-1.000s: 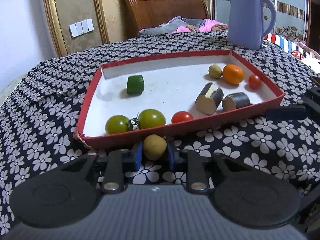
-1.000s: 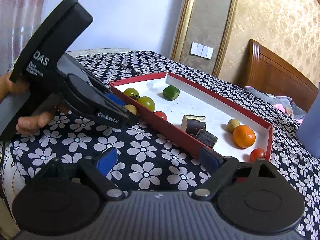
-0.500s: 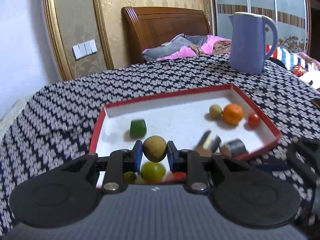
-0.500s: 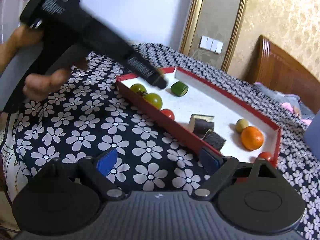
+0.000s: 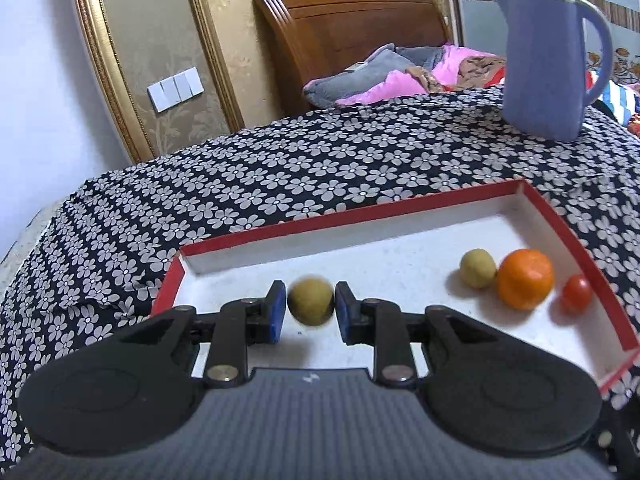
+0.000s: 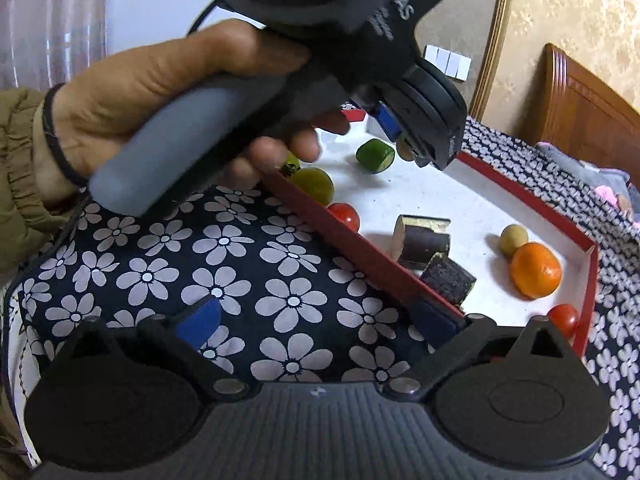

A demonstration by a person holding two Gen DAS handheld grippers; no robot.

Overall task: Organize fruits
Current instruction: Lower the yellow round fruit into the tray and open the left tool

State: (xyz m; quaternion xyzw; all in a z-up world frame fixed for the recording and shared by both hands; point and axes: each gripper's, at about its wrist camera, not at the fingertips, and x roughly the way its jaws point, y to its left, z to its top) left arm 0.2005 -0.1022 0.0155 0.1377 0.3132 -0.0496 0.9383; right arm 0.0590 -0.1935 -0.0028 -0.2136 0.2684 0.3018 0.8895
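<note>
My left gripper (image 5: 311,312) is over the red-rimmed white tray (image 5: 400,208). A small brown-yellow fruit (image 5: 311,301) sits blurred between its blue pads (image 5: 277,312), with small gaps on both sides. Farther right in the tray lie another brown-yellow fruit (image 5: 477,268), an orange (image 5: 525,279) and a red cherry tomato (image 5: 576,299). In the right wrist view the left gripper (image 6: 404,136) hangs above the tray (image 6: 360,256) by a green chunk (image 6: 375,155). My right gripper (image 6: 316,320) is open and empty over the floral cloth.
A purple jug (image 5: 552,68) stands on the floral cloth (image 5: 320,168) behind the tray. In the right wrist view the tray also holds a green tomato (image 6: 314,184), a red tomato (image 6: 346,216) and two dark cut pieces (image 6: 424,240). A bed headboard (image 5: 352,40) is behind.
My left gripper carried the brown-yellow fruit from the cloth up and over the tray, and its pads have now opened off the fruit. The right gripper stayed open in place.
</note>
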